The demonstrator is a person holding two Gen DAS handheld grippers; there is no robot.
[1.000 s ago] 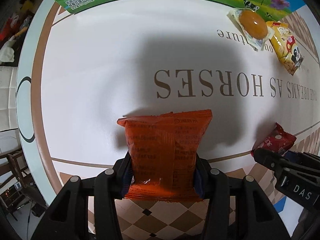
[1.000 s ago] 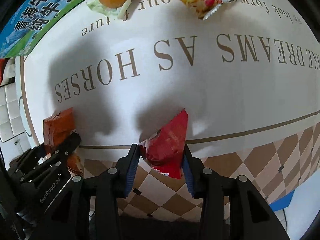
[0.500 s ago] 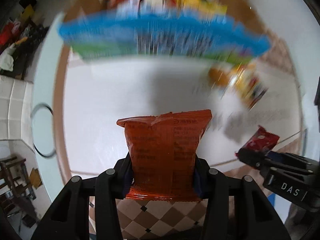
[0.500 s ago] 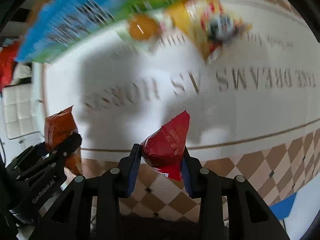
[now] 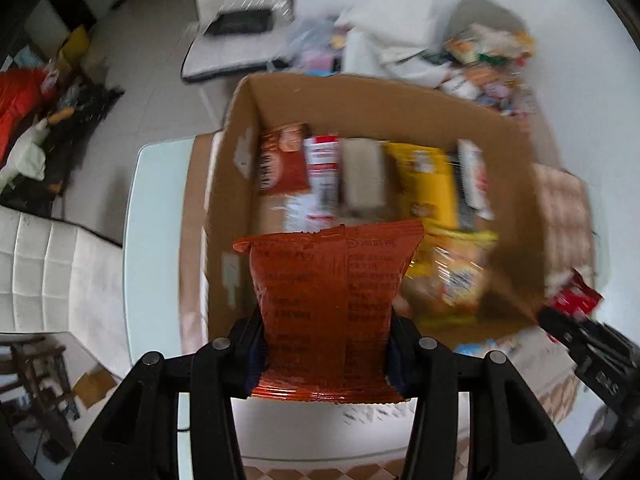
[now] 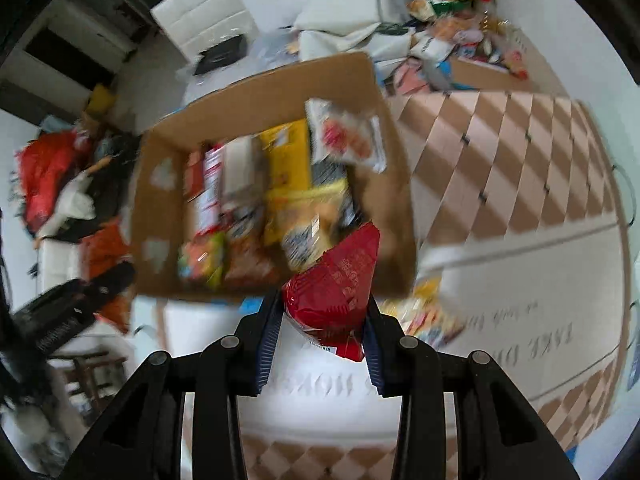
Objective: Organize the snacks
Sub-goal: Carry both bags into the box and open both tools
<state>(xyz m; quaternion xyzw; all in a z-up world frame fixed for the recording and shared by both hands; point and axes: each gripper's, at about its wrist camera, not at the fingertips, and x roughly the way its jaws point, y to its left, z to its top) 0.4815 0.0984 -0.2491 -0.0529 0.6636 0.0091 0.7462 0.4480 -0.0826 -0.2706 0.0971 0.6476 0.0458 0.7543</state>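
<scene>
Both held packets now over box (image 5: pixel 360 96)

Both cameras look steeply down from above the table, each along its own fingers. The left wrist view sits over the near edge of the box (image 5: pixel 400 104) and sees straight into it, the box filling the middle. The right wrist view hangs nearer the box's (image 6: pixel 256 100) right corner, tilted, with the tablecloth (image 6: pixel 520 184) to the right of the box. Both views share the box's inside and the clutter beyond it; each catches the other gripper beside the box.
</scene>
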